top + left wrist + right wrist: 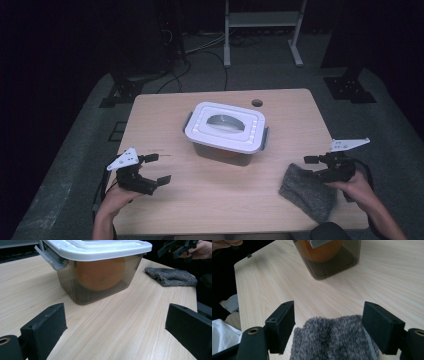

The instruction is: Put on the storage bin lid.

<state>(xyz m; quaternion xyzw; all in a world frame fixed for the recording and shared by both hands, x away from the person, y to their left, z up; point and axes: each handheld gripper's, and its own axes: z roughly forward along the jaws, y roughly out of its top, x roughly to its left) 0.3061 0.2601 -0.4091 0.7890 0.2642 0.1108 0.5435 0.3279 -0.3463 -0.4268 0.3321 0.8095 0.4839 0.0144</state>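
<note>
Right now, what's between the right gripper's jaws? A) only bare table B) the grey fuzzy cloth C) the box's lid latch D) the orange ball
B: in the right gripper view the right gripper has its jaws wide apart over the near end of the grey fuzzy cloth, not closed on it; the orange ball sits farther off inside the lidded box.

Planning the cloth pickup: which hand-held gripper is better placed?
Right. The right hand-held gripper is open with the cloth between its jaws; the left hand-held gripper is across the table.
</note>
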